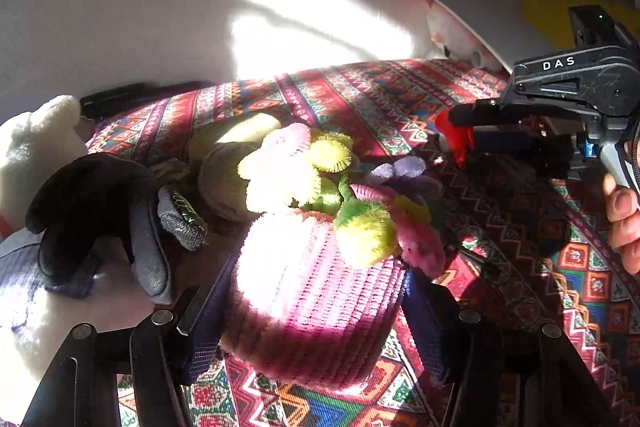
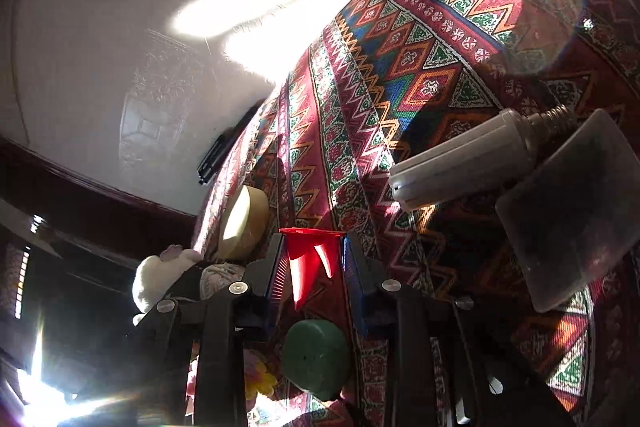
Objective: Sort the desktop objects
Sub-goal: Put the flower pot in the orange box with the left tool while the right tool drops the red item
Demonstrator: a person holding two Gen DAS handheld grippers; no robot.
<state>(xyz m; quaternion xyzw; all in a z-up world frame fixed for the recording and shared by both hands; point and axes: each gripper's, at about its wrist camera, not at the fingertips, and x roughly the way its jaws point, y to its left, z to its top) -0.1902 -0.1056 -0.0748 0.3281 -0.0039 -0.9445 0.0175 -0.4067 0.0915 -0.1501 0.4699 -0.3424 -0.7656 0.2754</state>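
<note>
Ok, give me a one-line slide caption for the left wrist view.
Left claw around a pink woven pot of fuzzy flowers; right claw holding a red funnel.

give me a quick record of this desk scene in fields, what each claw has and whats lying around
surface: patterned red cloth
left claw: closed on the pink woven pot of fuzzy flowers
right claw: closed on a small red funnel
left of pot: black glove, white plush toy
behind pot: tan round object
near right claw: white tube bulb, clear plastic box, green round object
person: hand on the right claw's handle
</note>
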